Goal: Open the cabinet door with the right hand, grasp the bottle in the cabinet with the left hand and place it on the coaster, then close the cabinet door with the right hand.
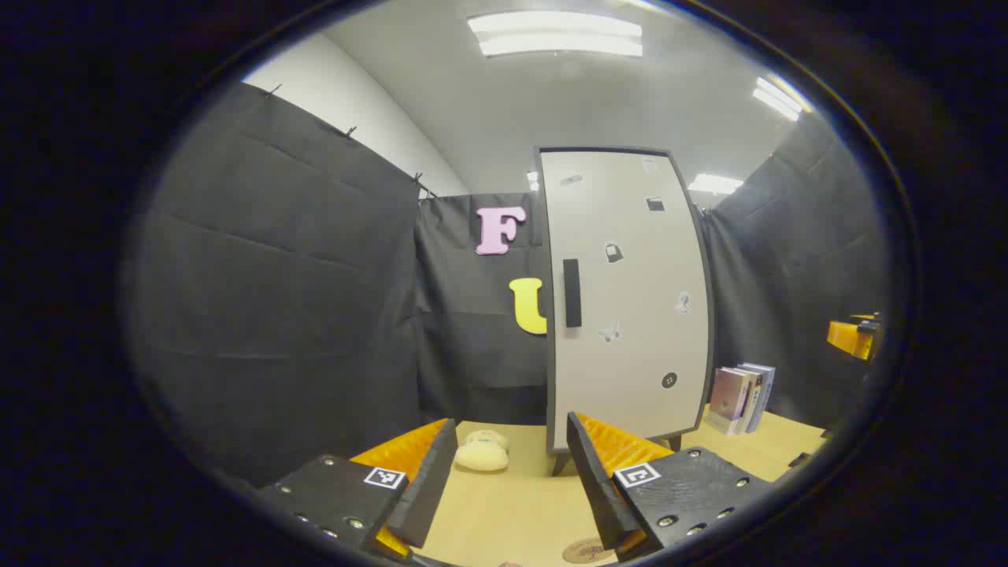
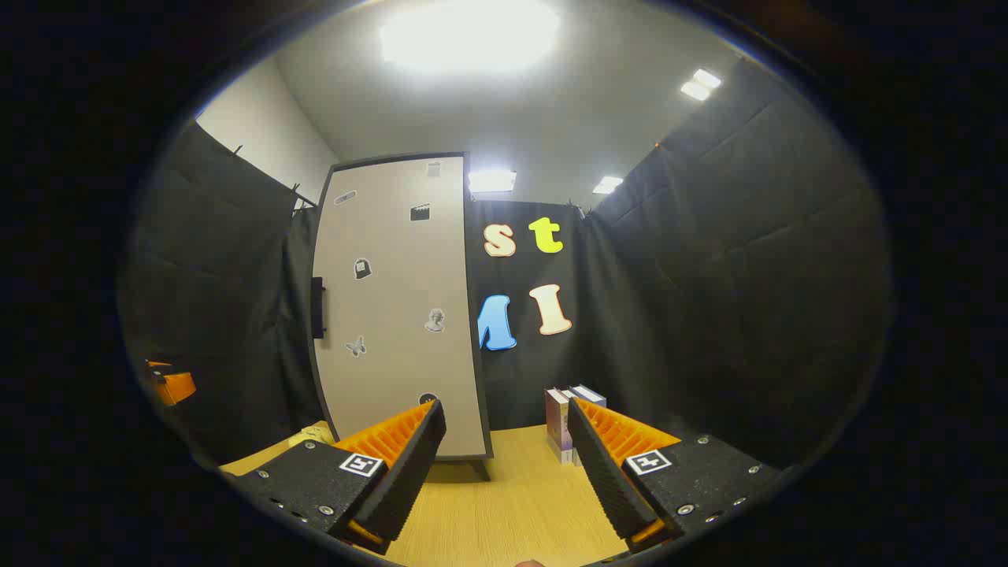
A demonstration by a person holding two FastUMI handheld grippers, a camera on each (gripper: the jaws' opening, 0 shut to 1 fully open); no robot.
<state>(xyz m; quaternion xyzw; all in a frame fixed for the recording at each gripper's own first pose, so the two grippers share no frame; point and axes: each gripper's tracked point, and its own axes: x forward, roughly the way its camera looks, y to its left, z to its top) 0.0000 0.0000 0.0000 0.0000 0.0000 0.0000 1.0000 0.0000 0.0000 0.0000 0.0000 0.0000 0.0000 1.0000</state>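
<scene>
In the left gripper view your left gripper (image 1: 512,480) hangs low over the counter (image 1: 504,512) with its fingers spread and holding nothing. The cabinet (image 1: 626,299) stands ahead with its door shut, so the bottle is hidden inside. The dark handle (image 1: 572,293) sits near the door's left edge, and the coaster (image 1: 584,550) lies just below your fingers. Keep this hand back from the door's swing

In the right gripper view your right gripper (image 2: 508,465) is parted and empty too, well apart from the door. The handle (image 2: 318,308) shows on the far left edge. Steer left, bracket the handle squarely with both fingers, close firmly, then pull along the hinge arc
</scene>
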